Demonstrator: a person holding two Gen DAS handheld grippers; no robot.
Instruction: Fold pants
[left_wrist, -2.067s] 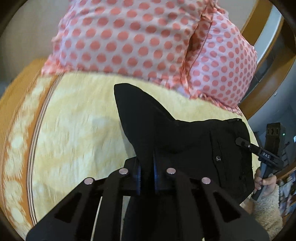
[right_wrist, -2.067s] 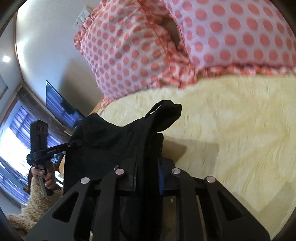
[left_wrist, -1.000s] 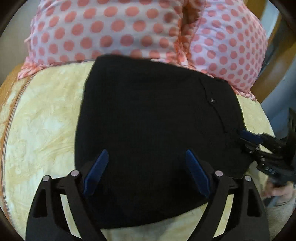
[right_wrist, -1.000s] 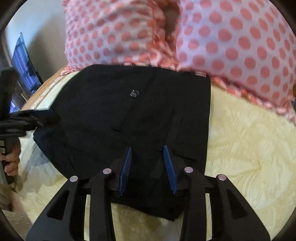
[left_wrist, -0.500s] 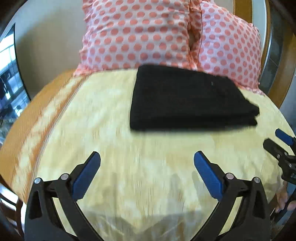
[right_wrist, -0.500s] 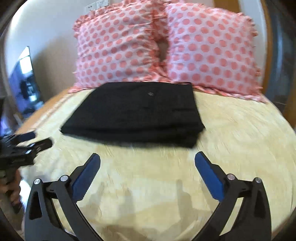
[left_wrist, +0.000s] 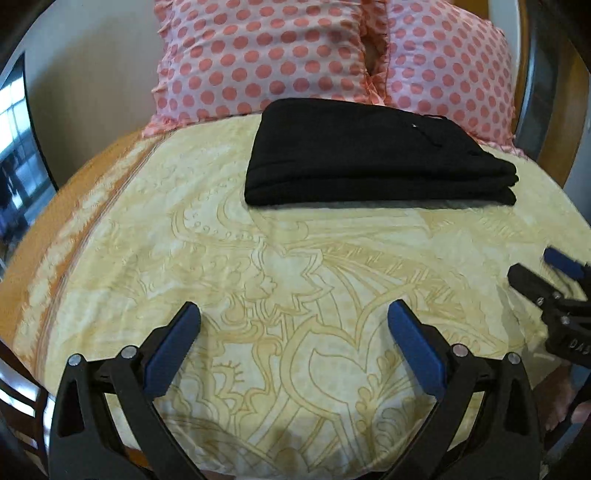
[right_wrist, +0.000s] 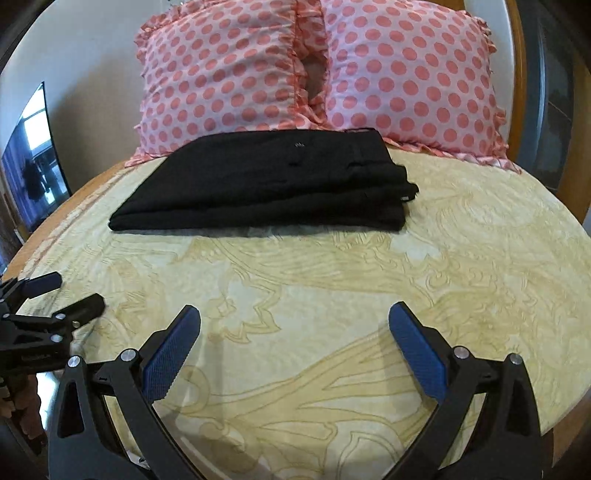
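The black pants (left_wrist: 369, 155) lie folded in a flat rectangular stack on the yellow patterned bedspread (left_wrist: 280, 280), just in front of the pillows. They also show in the right wrist view (right_wrist: 266, 184). My left gripper (left_wrist: 293, 317) is open and empty, held well back from the pants. It appears at the left edge of the right wrist view (right_wrist: 55, 291). My right gripper (right_wrist: 294, 317) is open and empty, also well back from the pants. It appears at the right edge of the left wrist view (left_wrist: 546, 273).
Two pink polka-dot pillows (right_wrist: 221, 70) (right_wrist: 413, 74) stand against the wall behind the pants. An orange border (left_wrist: 74, 192) runs along the bed's left edge. A wooden frame (right_wrist: 517, 74) stands at the right. A dark screen (right_wrist: 33, 155) is at the left.
Both grippers let go of the pants, opened wide and drew back toward the near edge of the bed. The pants now lie folded and still.
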